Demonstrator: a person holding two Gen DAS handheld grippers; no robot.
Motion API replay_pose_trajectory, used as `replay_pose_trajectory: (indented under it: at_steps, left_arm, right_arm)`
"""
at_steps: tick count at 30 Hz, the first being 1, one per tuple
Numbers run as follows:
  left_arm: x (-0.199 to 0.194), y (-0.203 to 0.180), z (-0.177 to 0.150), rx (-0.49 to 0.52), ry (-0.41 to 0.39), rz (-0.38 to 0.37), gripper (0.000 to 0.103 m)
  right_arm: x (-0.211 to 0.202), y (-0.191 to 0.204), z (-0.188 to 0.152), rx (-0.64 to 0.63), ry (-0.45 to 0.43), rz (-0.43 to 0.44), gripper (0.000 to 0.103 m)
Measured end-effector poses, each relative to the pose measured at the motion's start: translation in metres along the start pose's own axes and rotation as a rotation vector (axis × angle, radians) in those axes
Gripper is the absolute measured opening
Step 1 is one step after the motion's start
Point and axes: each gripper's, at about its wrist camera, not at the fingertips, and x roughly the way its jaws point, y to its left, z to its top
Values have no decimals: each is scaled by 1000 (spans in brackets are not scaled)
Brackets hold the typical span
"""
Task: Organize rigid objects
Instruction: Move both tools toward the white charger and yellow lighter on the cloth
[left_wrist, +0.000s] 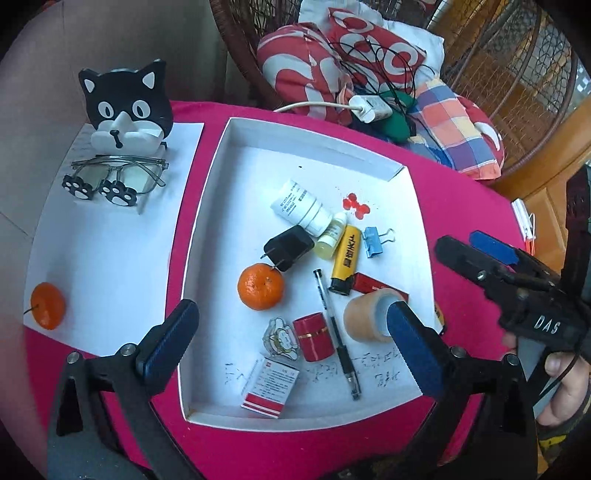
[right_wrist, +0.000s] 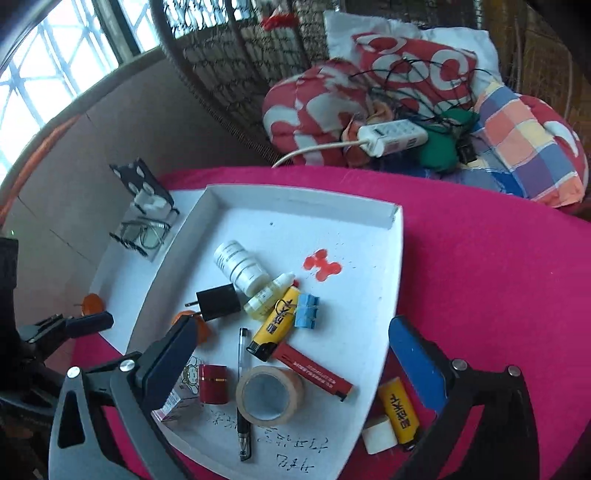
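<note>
A white tray on the pink tablecloth holds a mandarin, black charger, white bottle, yellow lighter, blue binder clip, pen, tape roll, red cylinder and medicine box. My left gripper is open above the tray's near side. My right gripper is open over the tape roll; it also shows in the left wrist view. A second yellow lighter and a white block lie outside the tray.
A white sheet left of the tray holds a cat-shaped stand, glasses and another mandarin. Behind the table a wicker chair holds cushions and a power strip with cables.
</note>
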Motion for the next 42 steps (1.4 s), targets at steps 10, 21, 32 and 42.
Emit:
replay_pose_trajectory:
  at_steps: [10,21,32,42]
  left_arm:
    - [2,-38,-14,-11,2,-34,102]
    - [12,-72,-32,-38,24,-42,102]
    - [2,-49,-52,-139,29,28,102]
    - [-6,-34,-63,-183,38,72,102]
  right_arm:
    - [-31,-85,-21,79,-2,-100,103]
    - [-17,-125,-66,-7,135,-141,103]
    - [27,-70,-94,-342,222,-87,103]
    - [62,-61,-88,-415,231,-165,102]
